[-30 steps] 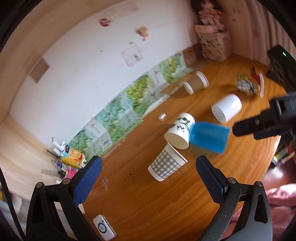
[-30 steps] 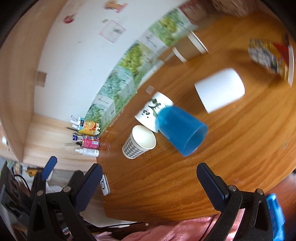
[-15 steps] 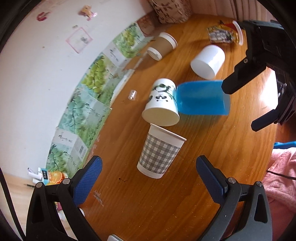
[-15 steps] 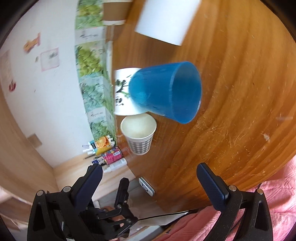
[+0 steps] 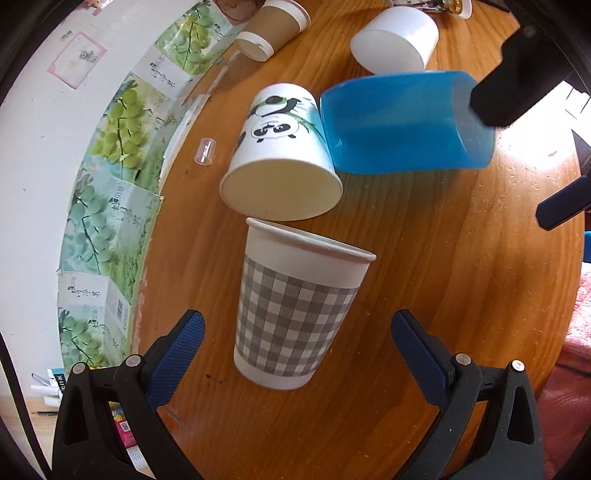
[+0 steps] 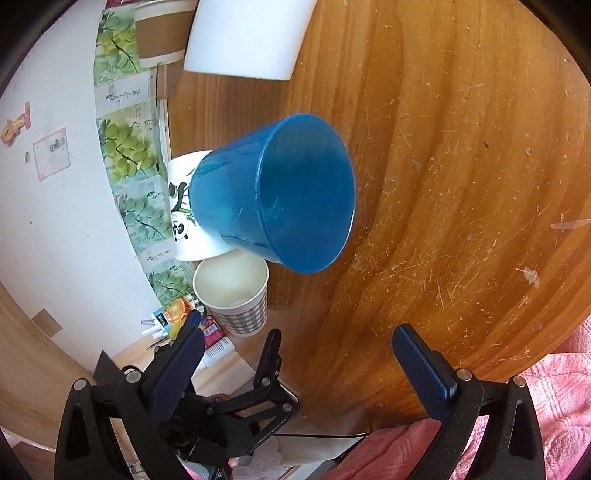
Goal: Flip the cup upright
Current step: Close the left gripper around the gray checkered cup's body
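Several cups lie on their sides on the round wooden table (image 5: pixel 424 295). A grey checked paper cup (image 5: pixel 295 317) lies closest to my open left gripper (image 5: pixel 295 350), its base toward the fingers. It also shows in the right wrist view (image 6: pixel 236 291). A panda paper cup (image 5: pixel 284 155) lies just beyond it, touching a blue plastic cup (image 5: pixel 402 122). In the right wrist view the blue cup (image 6: pixel 280 199) has its mouth facing my open right gripper (image 6: pixel 299 369), which hangs short of it. The right gripper's fingers (image 5: pixel 509 92) show over the blue cup's rim.
A white cup (image 5: pixel 395 40) and a brown sleeved cup (image 5: pixel 273 29) lie farther back. Green grape cartons (image 5: pixel 110 177) line the wall at the table's left edge. A small clear tube (image 5: pixel 205 151) lies near them. Pink cloth (image 6: pixel 535 406) lies past the near edge.
Both grippers have moved closer to the cups. The checked cup now fills the space ahead of the left fingers; the blue cup looms larger before the right gripper. The cups have not moved.
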The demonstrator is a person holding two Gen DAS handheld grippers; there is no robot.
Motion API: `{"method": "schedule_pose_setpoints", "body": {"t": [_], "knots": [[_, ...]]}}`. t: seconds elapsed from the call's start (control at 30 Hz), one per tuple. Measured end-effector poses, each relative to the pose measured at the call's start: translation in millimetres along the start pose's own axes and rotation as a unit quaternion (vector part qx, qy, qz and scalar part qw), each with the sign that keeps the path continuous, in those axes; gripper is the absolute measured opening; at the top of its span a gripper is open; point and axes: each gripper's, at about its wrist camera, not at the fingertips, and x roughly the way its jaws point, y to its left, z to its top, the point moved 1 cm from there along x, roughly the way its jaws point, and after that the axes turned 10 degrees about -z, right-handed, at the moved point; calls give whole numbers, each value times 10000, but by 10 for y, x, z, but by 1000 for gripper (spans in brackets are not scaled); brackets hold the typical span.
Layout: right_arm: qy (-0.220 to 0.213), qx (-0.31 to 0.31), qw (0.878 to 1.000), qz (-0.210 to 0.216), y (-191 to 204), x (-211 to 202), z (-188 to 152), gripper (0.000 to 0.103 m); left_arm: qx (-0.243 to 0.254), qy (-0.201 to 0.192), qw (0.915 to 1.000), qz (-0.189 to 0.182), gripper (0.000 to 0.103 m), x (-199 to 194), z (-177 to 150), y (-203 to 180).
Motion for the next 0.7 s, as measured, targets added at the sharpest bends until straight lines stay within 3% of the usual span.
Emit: {"method": "schedule_pose_setpoints", "body": {"t": [0.4,0.47,0.53,0.7], "knots": [[-235,-45,9997,-89,-13,-113,22,103,-159,353,9982,-450,84,224,66,45],[-231,-67,9997,-94,7,-101,13,103,-206,405,9975,-535,69,227,71,50],[-238,-75,9996,-101,43,-90,4,103,-283,458,9963,-668,63,229,75,59],[-233,-164,9996,-80,102,-92,-21,103,-456,449,9946,-823,62,199,85,76]]}}
